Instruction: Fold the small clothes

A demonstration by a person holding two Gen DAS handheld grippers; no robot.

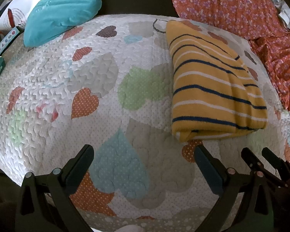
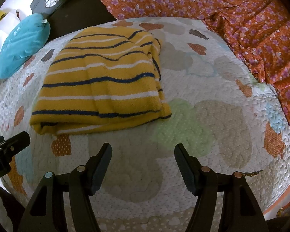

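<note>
Left wrist view: the left claw (image 1: 144, 154) is seen spread wide, nothing held between its fingers, hovering low over the heart-print quilt (image 1: 67, 73). The striped garment (image 1: 214, 85) is seen already folded into a compact rectangle, lying flat on the quilt, ahead of and to the right of the left claw, apart from it; its near folded edge sits just beyond the claw's right finger. The right claw (image 1: 261, 154) is glimpsed at the lower right of this view, just beside the garment's near edge. Right wrist view: the right claw (image 2: 143, 148) is likewise spread open and empty, and the garment (image 2: 100, 81) lies ahead and to its left, not touched. Layers are visible at the near edge, so the fold is judged complete or nearly so; both claws are judged to be open and clear of the cloth because the piece has been let go. A teal pillow (image 1: 61, 9) rests at the quilt's far left corner, well apart from the garment; an orange floral sheet (image 2: 241, 19) is bunched along the quilt's far right side. Next garment is not identifiable.
</note>
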